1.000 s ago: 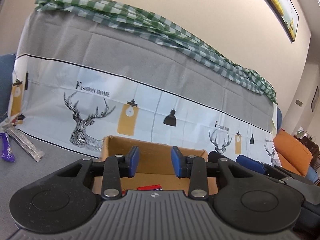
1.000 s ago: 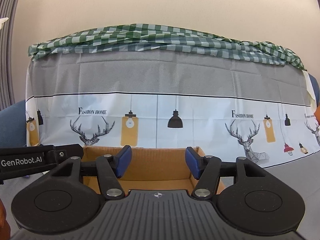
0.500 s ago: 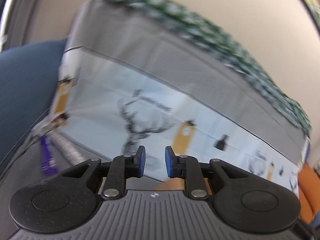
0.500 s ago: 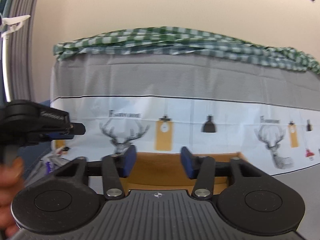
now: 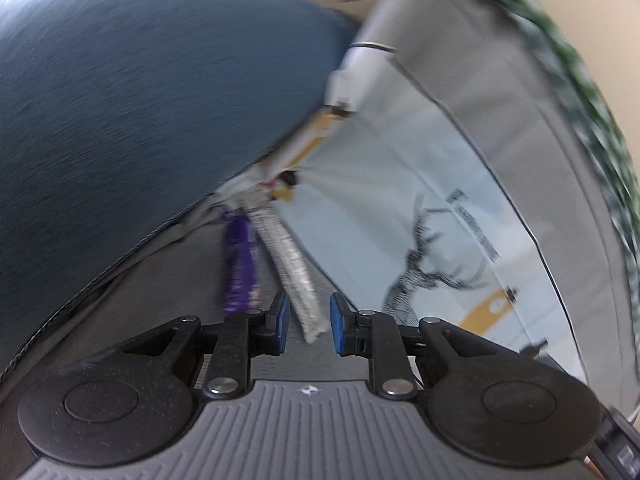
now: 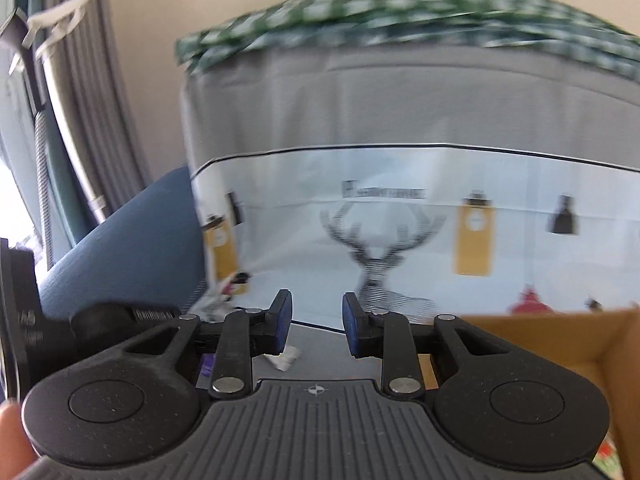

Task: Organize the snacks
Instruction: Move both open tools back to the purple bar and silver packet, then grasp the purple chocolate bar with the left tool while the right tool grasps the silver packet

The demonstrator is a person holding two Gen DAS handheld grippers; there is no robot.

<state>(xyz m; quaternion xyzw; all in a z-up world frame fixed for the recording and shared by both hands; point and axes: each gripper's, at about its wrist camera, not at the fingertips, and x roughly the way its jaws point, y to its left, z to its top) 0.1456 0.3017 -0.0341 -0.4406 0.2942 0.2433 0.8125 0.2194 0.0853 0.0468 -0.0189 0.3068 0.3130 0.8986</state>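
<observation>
In the left wrist view a silver snack packet (image 5: 294,268) and a purple snack packet (image 5: 239,264) lie side by side on the grey seat, by the blue armrest. My left gripper (image 5: 306,312) points down at them, open by a narrow gap. The near end of the silver packet shows in that gap, and the pads do not press on it. My right gripper (image 6: 316,308) has its jaws closing with nothing between them. Below its fingers a white packet end (image 6: 286,356) and a bit of the purple packet (image 6: 206,368) show. The cardboard box (image 6: 560,340) stands to its right.
A blue sofa armrest (image 5: 140,100) rises on the left. A hanging cloth printed with deer and lamps (image 6: 400,220) backs the seat, with a green checked cloth (image 6: 400,12) on top. The left gripper's body (image 6: 120,316) and a hand (image 6: 12,440) are at the left edge.
Both grippers have swung left, away from the cardboard box and toward the packets by the armrest. Both pairs of jaws have narrowed. The left gripper has rolled and tipped downward.
</observation>
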